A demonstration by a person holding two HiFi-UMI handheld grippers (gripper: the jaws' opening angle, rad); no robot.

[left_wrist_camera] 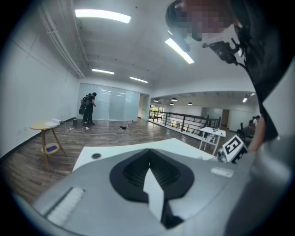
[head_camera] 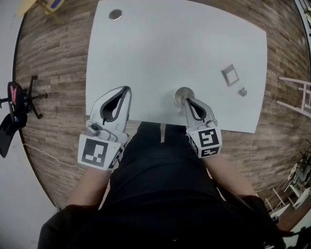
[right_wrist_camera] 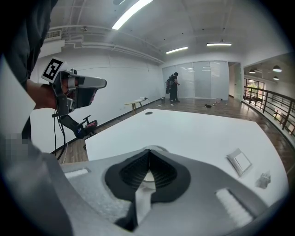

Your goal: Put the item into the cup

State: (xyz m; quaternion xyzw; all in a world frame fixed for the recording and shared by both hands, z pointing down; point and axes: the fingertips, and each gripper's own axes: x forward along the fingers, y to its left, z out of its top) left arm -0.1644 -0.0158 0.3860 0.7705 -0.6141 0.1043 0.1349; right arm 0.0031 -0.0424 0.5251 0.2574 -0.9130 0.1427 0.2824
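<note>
A small grey round cup (head_camera: 181, 93) stands at the near edge of the white table (head_camera: 170, 48). My right gripper (head_camera: 186, 99) is shut and empty, its tips just over the cup's near rim; in the right gripper view the cup (right_wrist_camera: 159, 149) peeks out beyond the closed jaws (right_wrist_camera: 148, 150). A small crumpled grey item (head_camera: 242, 91) lies to the right, with a flat square grey piece (head_camera: 230, 75) just behind it. My left gripper (head_camera: 128, 89) hangs shut and empty over the near left edge of the table, well apart from the cup.
A round grommet (head_camera: 115, 14) sits in the table's far left corner. A black office chair (head_camera: 14, 104) stands on the wooden floor to the left. White racks (head_camera: 299, 92) stand to the right. People stand far off by a glass wall (left_wrist_camera: 87, 108).
</note>
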